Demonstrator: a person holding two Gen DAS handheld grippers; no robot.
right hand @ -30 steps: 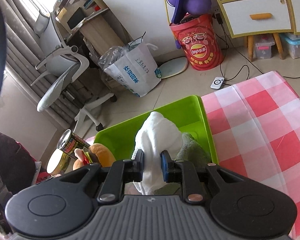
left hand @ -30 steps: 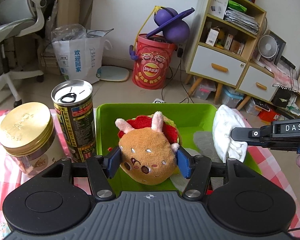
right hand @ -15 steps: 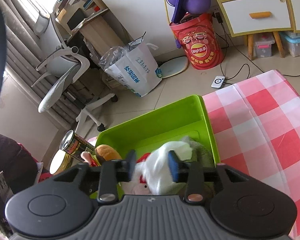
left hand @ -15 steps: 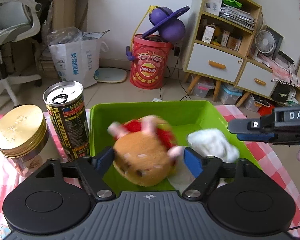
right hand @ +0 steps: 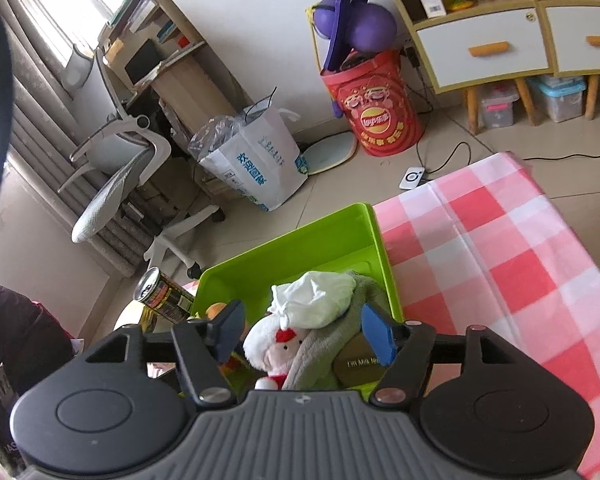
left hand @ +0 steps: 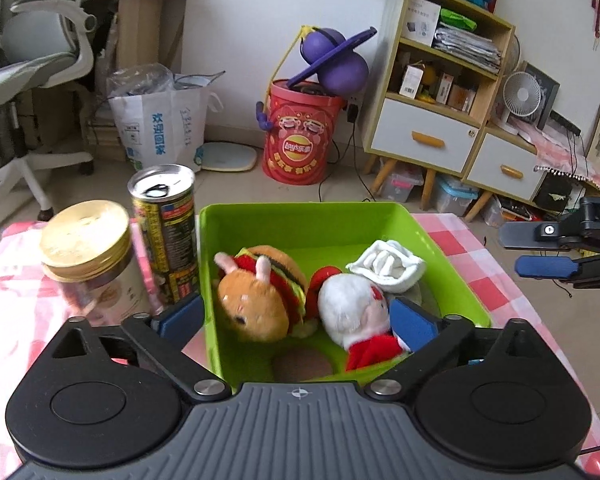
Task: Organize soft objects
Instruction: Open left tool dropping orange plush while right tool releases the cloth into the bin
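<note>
A green bin on the checked tablecloth holds a burger-shaped plush, a white and red plush and a folded white cloth. My left gripper is open and empty, above the bin's near edge. My right gripper is open and empty above the bin; it also shows at the right of the left wrist view. In the right wrist view the white cloth lies on a grey-green plush beside the white plush.
A tall drink can and a gold-lidded jar stand just left of the bin. The red-and-white tablecloth stretches right of the bin. A red Lay's bucket, a paper bag and shelving stand on the floor beyond.
My left gripper opened and the burger plush dropped into the bin. My right gripper opened, let the white cloth fall into the bin, and drew back to the right.
</note>
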